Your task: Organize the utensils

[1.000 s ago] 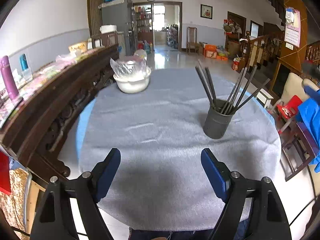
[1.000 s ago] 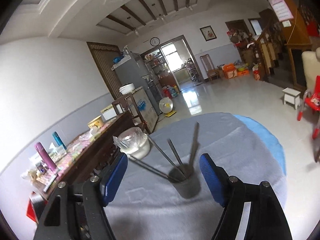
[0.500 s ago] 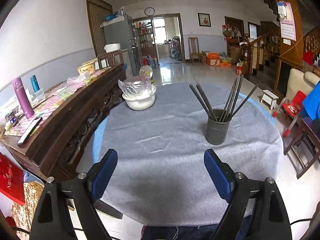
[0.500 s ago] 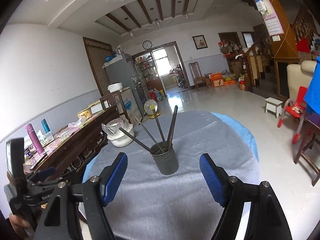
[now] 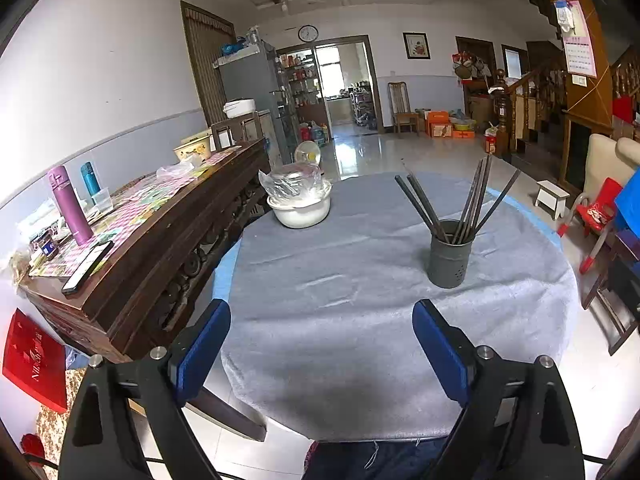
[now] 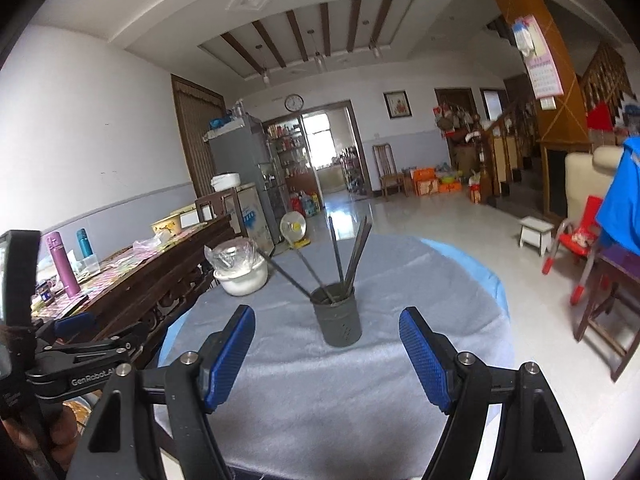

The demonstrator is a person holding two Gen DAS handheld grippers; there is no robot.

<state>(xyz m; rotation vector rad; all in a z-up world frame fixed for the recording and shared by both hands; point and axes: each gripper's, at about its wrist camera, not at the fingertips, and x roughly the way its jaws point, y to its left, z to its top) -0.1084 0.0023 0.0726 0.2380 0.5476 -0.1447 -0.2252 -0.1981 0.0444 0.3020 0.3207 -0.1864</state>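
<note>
Grey felt-like cloth (image 5: 360,320) is spread over a round table, and on it a dark grey perforated holder (image 5: 450,258) is seen standing upright, toward one o'clock from the left gripper (image 5: 320,344). Several long dark utensils (image 5: 460,204) are held in it, splayed outward like a fan, some leaning toward eleven o'clock and some toward one o'clock. A white bowl (image 5: 300,210) covered with clear plastic is placed farther back, at eleven o'clock.

The left gripper's blue pads are parted and widening, with only bare cloth between them. The right gripper (image 6: 326,354) is held wide apart and empty, and the holder is framed between its pads at twelve o'clock, but well apart from them.

The holder is judged tall, narrow and top-heavy, so it could be tipped if a leaning utensil is knocked or pulled sideways. The splayed handles could be caught by a pad during any approach. Slim smooth rods could slip from a loose pinch. The soft cloth could be dragged and the holder shifted with it.
</note>
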